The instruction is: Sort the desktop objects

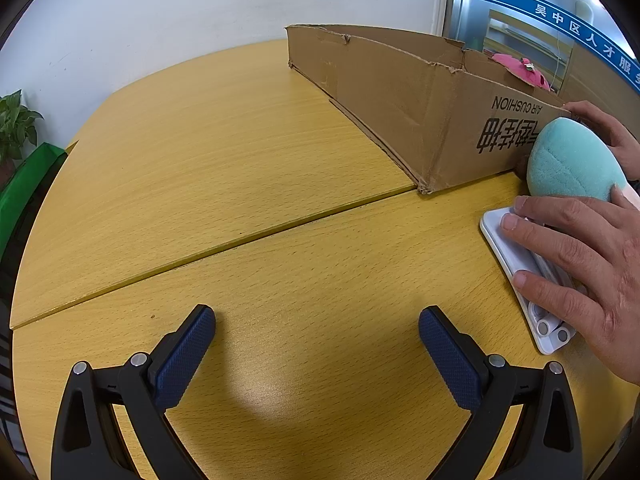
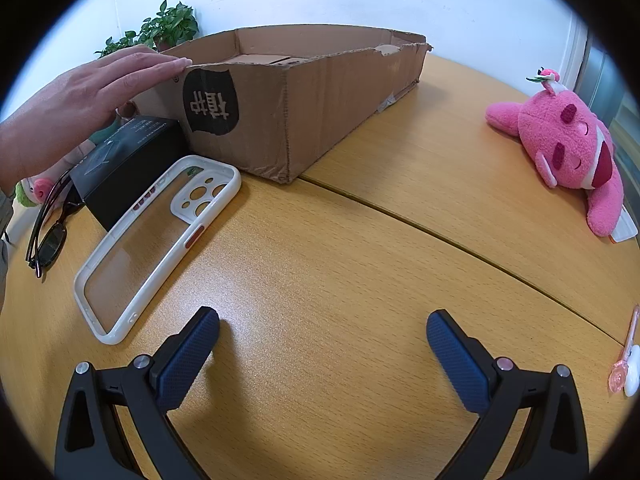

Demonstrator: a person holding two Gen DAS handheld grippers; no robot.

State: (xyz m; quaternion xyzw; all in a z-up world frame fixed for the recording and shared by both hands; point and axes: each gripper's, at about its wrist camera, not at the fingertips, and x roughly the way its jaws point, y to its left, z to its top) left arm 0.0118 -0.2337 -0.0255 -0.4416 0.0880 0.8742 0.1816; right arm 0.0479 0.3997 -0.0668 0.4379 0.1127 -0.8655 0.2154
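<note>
Wooden table (image 2: 360,264) under both my grippers, left (image 1: 316,328) and right (image 2: 322,330), fingers apart, holding nothing. Phone case (image 2: 160,240) lies beside the cardboard box (image 2: 304,108); possibly sunglasses (image 2: 50,228) at left.

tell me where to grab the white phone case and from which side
Probably grip the phone case across its long white side rails near the middle, coming from above with the right gripper, which is open. It lies flat with its open side up, so the raised rails give the fingers something to pinch. The black box crowds its far end.
</note>
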